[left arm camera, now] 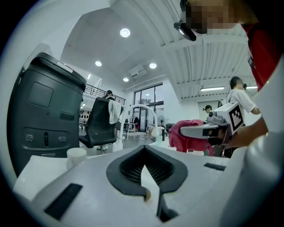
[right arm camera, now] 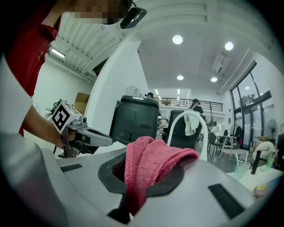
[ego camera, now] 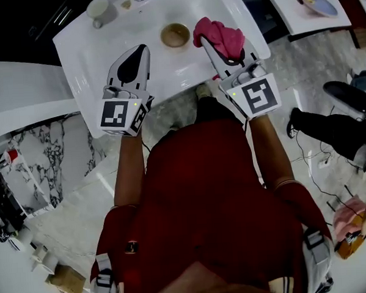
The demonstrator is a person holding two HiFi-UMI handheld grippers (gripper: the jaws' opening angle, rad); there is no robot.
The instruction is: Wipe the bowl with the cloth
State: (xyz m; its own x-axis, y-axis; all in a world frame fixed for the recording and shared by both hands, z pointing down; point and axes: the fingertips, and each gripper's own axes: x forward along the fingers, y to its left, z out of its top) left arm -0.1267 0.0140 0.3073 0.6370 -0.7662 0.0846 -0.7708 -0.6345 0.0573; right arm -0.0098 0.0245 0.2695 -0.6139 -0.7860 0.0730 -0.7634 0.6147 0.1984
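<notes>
Cloth [ego camera: 221, 35], pink and bunched, is pinched in the closed jaws of our right gripper [ego camera: 213, 48]. We hold it over the near part of the white table [ego camera: 167, 76], and our left gripper [ego camera: 141, 53] hangs at its 9 o'clock with jaws together on nothing. Farther out, the brown bowl [ego camera: 175, 35] sits upright on the table between the two tools, at 10 o'clock from the right jaw tips and just beside the cloth, with neither gripper on it. Beyond, at 11 o'clock, we see a white cup [ego camera: 99, 9] near the table's far edge.
</notes>
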